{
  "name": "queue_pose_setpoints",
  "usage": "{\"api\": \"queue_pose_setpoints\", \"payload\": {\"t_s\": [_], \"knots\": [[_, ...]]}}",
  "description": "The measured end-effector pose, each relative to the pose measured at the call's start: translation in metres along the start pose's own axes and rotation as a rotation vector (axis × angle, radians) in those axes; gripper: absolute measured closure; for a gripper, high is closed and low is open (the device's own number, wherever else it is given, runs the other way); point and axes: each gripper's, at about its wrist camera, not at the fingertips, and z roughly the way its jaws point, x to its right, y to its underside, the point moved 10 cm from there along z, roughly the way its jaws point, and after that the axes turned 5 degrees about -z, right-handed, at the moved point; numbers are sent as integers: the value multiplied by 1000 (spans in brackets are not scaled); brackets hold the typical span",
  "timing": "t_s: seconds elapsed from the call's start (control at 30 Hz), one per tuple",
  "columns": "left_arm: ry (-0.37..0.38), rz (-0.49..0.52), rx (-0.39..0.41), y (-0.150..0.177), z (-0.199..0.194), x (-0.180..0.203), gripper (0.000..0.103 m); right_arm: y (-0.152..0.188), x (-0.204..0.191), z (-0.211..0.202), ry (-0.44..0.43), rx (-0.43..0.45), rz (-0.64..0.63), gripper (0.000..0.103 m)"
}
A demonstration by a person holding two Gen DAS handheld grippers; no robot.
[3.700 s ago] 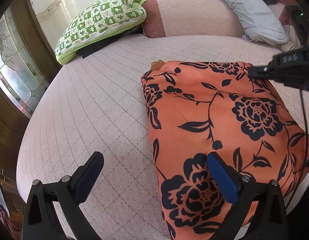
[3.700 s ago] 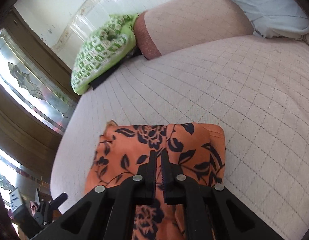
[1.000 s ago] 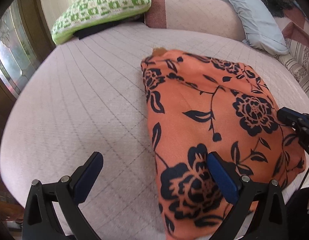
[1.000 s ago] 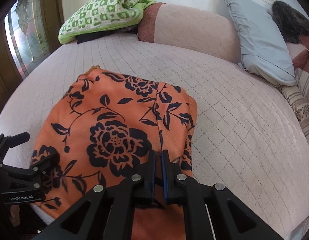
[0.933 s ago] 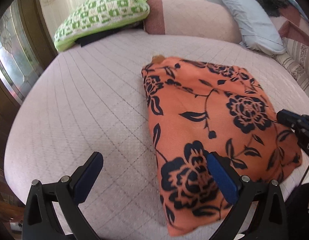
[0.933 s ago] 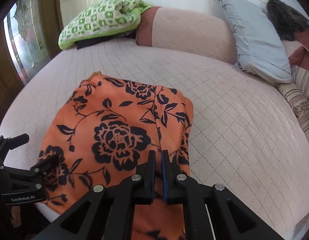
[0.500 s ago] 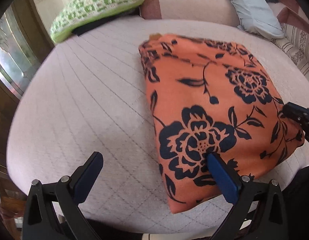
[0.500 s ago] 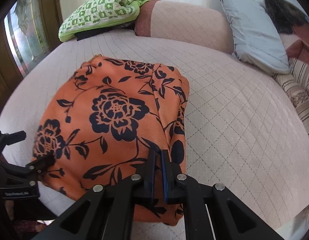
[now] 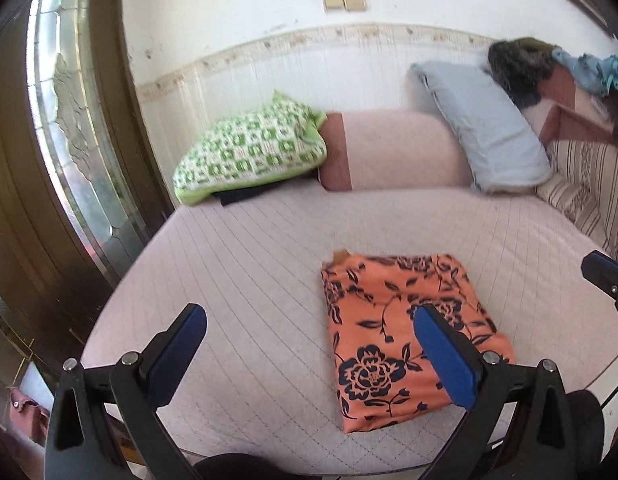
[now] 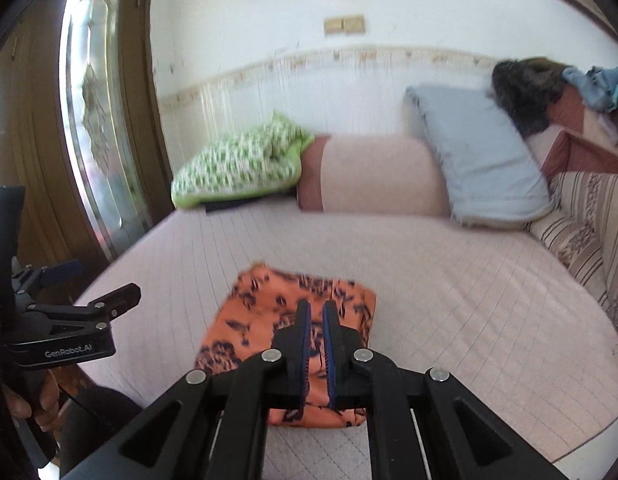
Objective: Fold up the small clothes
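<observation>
Your left gripper [image 9: 309, 336] has its blue-padded fingers [image 9: 445, 356] spread wide, holding nothing, raised above the bed [image 9: 249, 280]. Your right gripper [image 10: 313, 312] has its fingers nearly together with only a thin slit between the pads and no cloth in it.

The folded orange floral garment [image 9: 393, 336] lies flat on the quilted bed near the front edge, apart from both grippers. The left wrist view shows it sharply, its near corner close to the mattress rim; the right wrist view blurs it but alone shows your left gripper from the side, with "GenRobot.AI" readable on its body.

Open bedcover surrounds the garment to the left, right and behind. A green checked cushion [image 9: 249, 156], a pink bolster [image 9: 393, 152] and a grey-blue pillow [image 9: 489, 128] line the far wall.
</observation>
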Motion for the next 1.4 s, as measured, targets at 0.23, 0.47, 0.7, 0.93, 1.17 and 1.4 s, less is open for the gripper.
{"api": "queue_pose_setpoints", "payload": {"t_s": [0.23,0.47,0.7,0.93,1.17,1.4], "knots": [[-24,-42,78,-24,-49,-14,0,-18,-12,-38,13,44,22,96],[-32,-58,126,-38,-78,-26,0,-7,-31,-40,-39,-29,6,96],[-45,-84,120,-39,-75,-38,0,-6,-40,-37,-38,-38,-20,96],[-98,-75,114,-42,-62,-54,0,-8,-49,-20,-53,-72,-27,96],[-108,-90,71,-36,-43,-69,0,-4,-61,0,-61,-128,-49,96],[-123,-114,14,-24,-20,-84,0,3,-67,22,-70,-187,-59,96]]}}
